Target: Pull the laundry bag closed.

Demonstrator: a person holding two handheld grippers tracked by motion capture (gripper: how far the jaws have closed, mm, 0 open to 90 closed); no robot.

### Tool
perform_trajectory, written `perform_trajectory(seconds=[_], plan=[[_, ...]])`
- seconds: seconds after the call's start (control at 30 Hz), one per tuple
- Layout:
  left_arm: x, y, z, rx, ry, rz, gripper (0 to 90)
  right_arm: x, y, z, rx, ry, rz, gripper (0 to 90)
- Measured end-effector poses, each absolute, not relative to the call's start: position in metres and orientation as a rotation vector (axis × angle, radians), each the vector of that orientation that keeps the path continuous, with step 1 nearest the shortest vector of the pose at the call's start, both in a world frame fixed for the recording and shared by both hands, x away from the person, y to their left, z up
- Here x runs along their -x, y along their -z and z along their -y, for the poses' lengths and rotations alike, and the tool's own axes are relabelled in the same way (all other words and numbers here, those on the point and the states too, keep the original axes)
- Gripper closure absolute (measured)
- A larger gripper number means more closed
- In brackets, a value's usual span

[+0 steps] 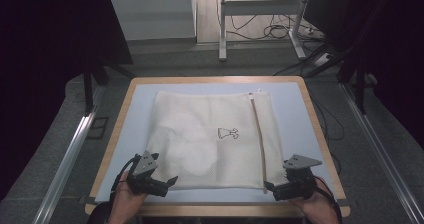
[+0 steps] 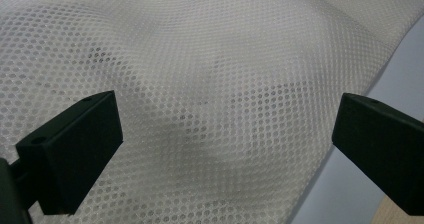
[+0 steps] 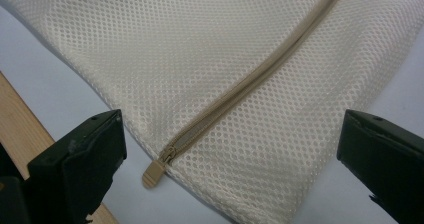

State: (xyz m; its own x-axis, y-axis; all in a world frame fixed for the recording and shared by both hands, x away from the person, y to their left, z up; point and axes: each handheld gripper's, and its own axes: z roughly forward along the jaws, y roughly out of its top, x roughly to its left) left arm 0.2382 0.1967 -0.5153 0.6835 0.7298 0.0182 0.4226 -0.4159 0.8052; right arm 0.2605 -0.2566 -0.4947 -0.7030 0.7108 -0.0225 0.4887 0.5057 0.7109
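Note:
A cream mesh laundry bag lies flat on the pale blue mat, with a small printed mark in its middle and a tan zipper down its right side. My left gripper is open at the bag's near left corner, its jaws wide apart over the mesh. My right gripper is open at the near right corner. In the right gripper view the zipper pull sits at the bag's edge between the spread jaws, with the zipper running up and away.
The mat covers a wooden table whose front edge is just below my hands. Beyond the table are grey floor, metal table legs and cables. Dark curtains flank both sides.

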Motion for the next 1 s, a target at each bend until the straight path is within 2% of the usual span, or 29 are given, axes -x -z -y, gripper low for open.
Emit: perform_trajectory(seconds=[0.37,0.73,1.0], plan=[[-0.239,0.514,-0.198,-2.057,-0.454,-0.901,0.0,-0.254,0.497,0.243,-0.926,-0.888,-2.500,1.3],[-0.239,0.515,-0.197,-2.071,-0.455,-0.900,0.0,-0.242,0.501,0.227,-0.745,-0.705,-2.513,21.7],[-0.239,0.515,-0.196,-2.080,-0.454,-0.900,0.0,-0.239,0.510,0.216,-0.650,-0.623,-2.545,24.2]])
